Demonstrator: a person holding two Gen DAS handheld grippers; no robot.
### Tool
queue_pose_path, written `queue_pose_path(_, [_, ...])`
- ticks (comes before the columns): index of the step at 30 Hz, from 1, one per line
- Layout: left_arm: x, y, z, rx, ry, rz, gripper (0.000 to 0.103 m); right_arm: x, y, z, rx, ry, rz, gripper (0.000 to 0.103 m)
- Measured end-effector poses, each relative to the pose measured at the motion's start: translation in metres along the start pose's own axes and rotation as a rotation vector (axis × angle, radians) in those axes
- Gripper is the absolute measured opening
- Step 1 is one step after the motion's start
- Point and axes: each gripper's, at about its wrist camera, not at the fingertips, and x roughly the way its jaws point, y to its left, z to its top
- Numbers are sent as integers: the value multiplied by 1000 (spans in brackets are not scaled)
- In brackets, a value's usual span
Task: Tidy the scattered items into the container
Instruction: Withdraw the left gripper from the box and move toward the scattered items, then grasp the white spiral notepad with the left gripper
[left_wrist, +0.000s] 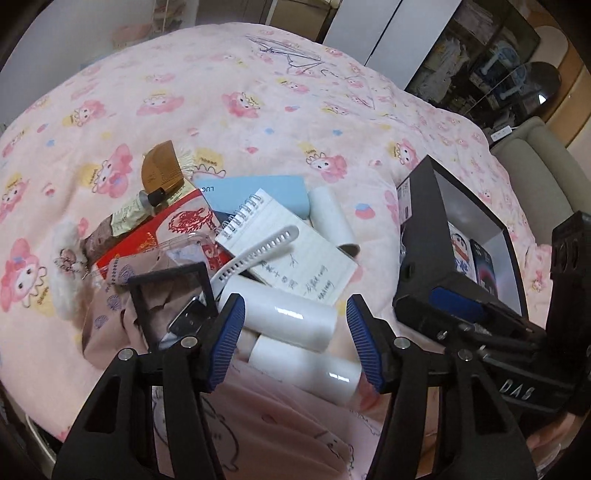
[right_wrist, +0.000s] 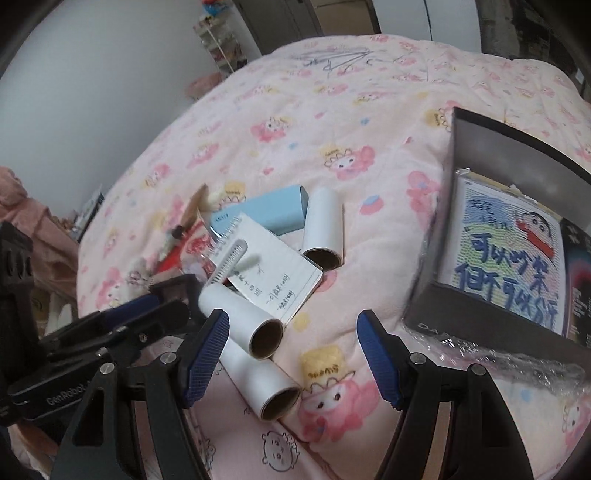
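The left gripper (left_wrist: 295, 334) hung over the pile with its jaws parted, a white roll (left_wrist: 284, 319) lying between the blue pads (left_wrist: 227, 341) but not pinched. The right gripper (right_wrist: 291, 352) stood wide apart and held nothing, hovering over bare quilt just right of two white rolls (right_wrist: 240, 317) that lay side by side, cardboard cores facing the camera. A third roll (right_wrist: 323, 227) lay further off beside a light blue box (right_wrist: 262, 214). A spiral notepad (left_wrist: 288, 247) with handwriting rested on the heap, a white perforated strap (left_wrist: 255, 253) across it. Left of it lay a red packet (left_wrist: 162, 229), a tube (left_wrist: 138, 208) and a wooden comb (left_wrist: 164, 170). The black box (right_wrist: 480, 310) sat open to the right on the pink patterned quilt (right_wrist: 332, 122), printed cards (right_wrist: 506, 258) already inside.
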Motion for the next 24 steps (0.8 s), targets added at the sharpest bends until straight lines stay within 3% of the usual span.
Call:
queue_pose_path(14, [35, 24, 24, -71, 39, 1, 57, 33, 6, 28, -84, 32, -92, 69])
queue_pose_path(24, [58, 44, 26, -191, 110, -12, 55, 52, 12, 36, -119, 49, -118, 69])
